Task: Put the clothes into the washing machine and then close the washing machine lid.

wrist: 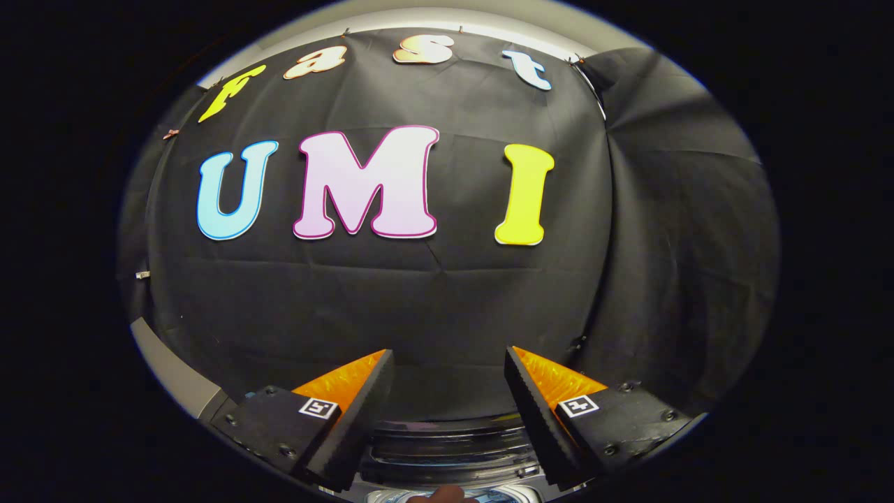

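My gripper [447, 363] stands open, its two fingers spread wide with nothing between them. It faces the black cloth wall of the booth. Low down between the fingers lies a dark ribbed part of the washing machine [447, 447], with a glossy rim below it. A small brownish bit, perhaps cloth or a hand [436, 494], peeks up at the lowest point between the fingers; what it is cannot be told.
The black cloth wall [433, 300] hangs close ahead and folds round on the right side [670, 244]. A grey curved edge [174, 374] runs down beside the left finger.
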Tool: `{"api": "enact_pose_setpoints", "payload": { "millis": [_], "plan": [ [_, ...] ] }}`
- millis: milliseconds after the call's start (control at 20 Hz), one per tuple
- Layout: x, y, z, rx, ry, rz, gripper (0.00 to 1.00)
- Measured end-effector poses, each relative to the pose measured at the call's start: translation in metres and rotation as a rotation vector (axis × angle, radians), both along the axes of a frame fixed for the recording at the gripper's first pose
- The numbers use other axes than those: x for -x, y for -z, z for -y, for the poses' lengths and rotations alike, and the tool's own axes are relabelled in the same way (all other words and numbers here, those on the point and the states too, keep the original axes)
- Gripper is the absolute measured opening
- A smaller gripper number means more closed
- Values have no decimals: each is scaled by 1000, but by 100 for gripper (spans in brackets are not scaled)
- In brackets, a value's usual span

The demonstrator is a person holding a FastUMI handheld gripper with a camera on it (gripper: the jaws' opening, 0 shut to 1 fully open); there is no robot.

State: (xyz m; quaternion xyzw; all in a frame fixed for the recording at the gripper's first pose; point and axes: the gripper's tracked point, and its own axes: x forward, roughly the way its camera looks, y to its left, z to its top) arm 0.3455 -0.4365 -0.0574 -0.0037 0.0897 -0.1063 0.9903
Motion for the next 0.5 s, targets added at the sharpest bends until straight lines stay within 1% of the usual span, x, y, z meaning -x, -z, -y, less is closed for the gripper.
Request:
{"api": "enact_pose_setpoints", "payload": {
  "millis": [250, 350, 500],
  "plan": [
    [-6, 15, 7, -12, -3, -61, 99],
    [-6, 24, 9, -3, -1, -92, 99],
    [-4, 38, 5, 13, -19, -150, 99]
  ]
}}
